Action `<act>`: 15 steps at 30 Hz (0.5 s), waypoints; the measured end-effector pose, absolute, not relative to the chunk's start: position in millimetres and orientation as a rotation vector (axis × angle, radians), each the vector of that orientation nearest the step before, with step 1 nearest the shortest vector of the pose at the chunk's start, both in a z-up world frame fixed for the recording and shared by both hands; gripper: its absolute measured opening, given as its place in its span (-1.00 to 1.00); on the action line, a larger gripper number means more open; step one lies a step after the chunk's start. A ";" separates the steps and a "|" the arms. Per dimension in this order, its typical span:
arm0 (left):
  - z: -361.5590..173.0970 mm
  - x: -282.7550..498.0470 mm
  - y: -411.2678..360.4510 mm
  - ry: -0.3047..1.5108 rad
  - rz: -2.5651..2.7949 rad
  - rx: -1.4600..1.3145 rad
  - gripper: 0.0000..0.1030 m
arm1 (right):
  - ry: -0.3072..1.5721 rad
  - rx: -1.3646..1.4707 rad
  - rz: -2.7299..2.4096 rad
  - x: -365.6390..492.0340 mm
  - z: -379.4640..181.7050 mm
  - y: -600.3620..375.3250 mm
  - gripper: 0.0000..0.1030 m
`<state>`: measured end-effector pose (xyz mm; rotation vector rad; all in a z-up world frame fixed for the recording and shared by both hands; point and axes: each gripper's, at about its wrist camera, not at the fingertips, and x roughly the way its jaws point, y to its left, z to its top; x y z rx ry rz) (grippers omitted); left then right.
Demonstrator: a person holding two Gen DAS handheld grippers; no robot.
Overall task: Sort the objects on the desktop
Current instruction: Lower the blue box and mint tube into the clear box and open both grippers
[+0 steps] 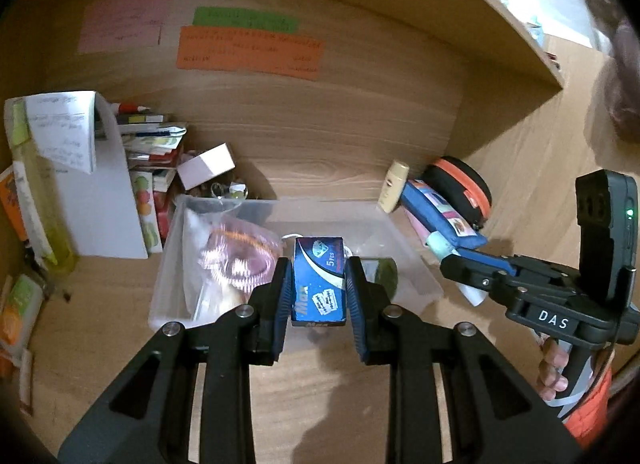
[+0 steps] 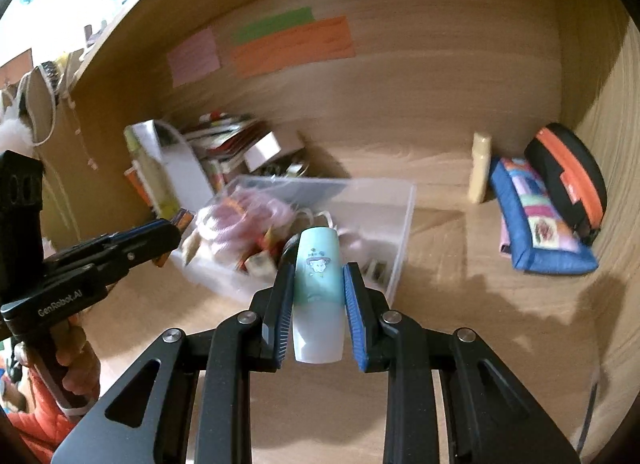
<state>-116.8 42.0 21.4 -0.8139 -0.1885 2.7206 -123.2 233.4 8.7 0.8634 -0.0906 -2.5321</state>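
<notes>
My left gripper (image 1: 319, 276) is shut on a small blue "Max" staples box (image 1: 319, 282) and holds it just above the near edge of a clear plastic bin (image 1: 416, 264). The bin holds a pink coiled item in a bag (image 1: 236, 260) and small bits. My right gripper (image 2: 318, 284) is shut on a pale teal and white tube with a cartoon print (image 2: 319, 296), held over the bin's (image 2: 400, 248) near right side. The right gripper also shows in the left wrist view (image 1: 460, 260), at the bin's right end.
A stack of books and a white folder (image 1: 104, 199) stand at the back left with a white box (image 1: 206, 169). A cream bottle (image 1: 394, 185), blue patchwork pouch (image 2: 540, 223) and black-orange case (image 2: 568, 175) lie at the right. Sticky notes (image 1: 248, 47) hang on the back panel.
</notes>
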 end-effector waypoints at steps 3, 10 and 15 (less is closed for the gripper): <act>19.0 -133.2 43.6 -0.211 2.693 -0.851 -0.49 | -0.096 0.873 -2.545 -138.2 6.1 234.7 -0.56; -4.5 -163.5 47.9 -0.206 2.696 -0.954 -0.49 | -0.086 0.972 -2.528 -173.9 -15.7 226.7 -0.56; -13.4 -164.1 47.2 -0.208 2.672 -0.952 -0.49 | -0.003 0.997 -2.561 -182.0 -26.2 217.0 -0.56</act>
